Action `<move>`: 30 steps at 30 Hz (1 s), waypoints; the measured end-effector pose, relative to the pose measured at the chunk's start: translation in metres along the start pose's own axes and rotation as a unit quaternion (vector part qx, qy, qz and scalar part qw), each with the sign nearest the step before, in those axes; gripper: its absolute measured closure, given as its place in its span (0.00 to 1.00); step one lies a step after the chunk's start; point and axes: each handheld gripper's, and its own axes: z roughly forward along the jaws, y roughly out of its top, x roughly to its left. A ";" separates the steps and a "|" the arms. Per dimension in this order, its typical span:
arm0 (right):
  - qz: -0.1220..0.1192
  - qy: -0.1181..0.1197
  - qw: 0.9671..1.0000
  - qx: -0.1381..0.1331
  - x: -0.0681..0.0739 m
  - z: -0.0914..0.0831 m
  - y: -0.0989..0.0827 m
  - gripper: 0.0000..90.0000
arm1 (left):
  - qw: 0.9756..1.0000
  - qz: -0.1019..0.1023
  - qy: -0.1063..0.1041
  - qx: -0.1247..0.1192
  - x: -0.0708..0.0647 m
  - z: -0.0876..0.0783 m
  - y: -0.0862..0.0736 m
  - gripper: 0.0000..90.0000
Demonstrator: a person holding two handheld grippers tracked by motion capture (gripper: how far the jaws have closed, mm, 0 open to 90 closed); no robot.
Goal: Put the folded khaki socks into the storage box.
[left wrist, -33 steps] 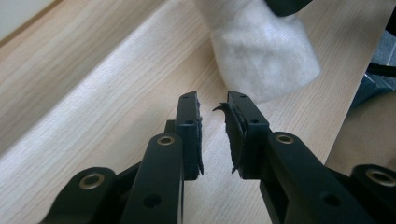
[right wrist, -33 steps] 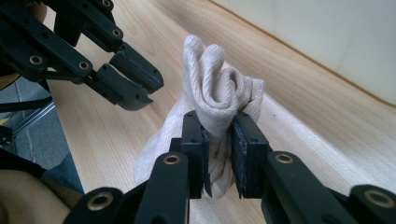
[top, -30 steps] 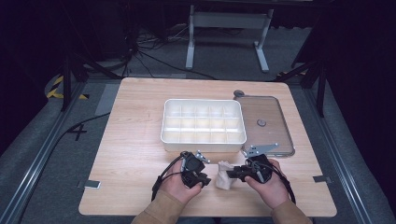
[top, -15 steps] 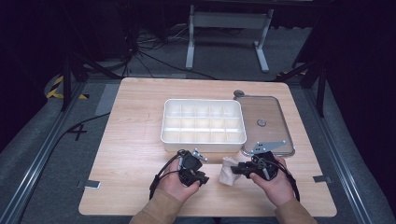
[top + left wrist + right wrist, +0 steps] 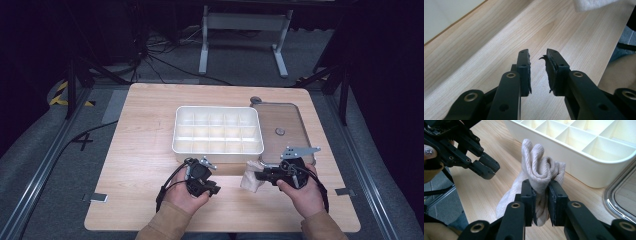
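The two hands have drawn apart along the table's (image 5: pixel 150 125) near edge: the left gripper (image 5: pixel 209 186) has let go, its jaws have just been opening and now stand apart over bare wood with nothing between them. The right gripper (image 5: pixel 261 173) has lifted a little, jaws clamped on the bunched beige sock (image 5: pixel 540 173). That sock hangs just in front of the white divided tray (image 5: pixel 218 148), so dropping it into a compartment looks like the next job.
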 end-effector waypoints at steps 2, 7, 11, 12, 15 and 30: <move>-0.004 -0.001 1.000 0.000 -0.001 -0.003 0.003 0.85 | 1.000 -0.004 -0.002 -0.001 0.001 -0.002 -0.001 0.81; -0.010 -0.002 1.000 0.000 -0.004 -0.009 0.012 0.85 | 1.000 -0.006 0.000 -0.002 0.004 -0.006 -0.002 0.81; -0.020 -0.015 1.000 0.009 -0.010 -0.017 0.026 0.84 | 1.000 -0.015 0.005 -0.011 0.008 -0.013 -0.006 0.81; -0.021 -0.017 1.000 0.013 -0.011 -0.018 0.028 0.84 | 1.000 -0.020 0.008 -0.014 0.009 -0.015 -0.008 0.81; -0.027 -0.021 0.999 0.018 -0.014 -0.021 0.037 0.84 | 0.999 -0.027 0.012 -0.020 0.012 -0.021 -0.012 0.81; -0.051 -0.024 0.997 0.059 -0.027 -0.027 0.071 0.84 | 0.996 -0.065 0.032 -0.043 0.024 -0.045 -0.032 0.78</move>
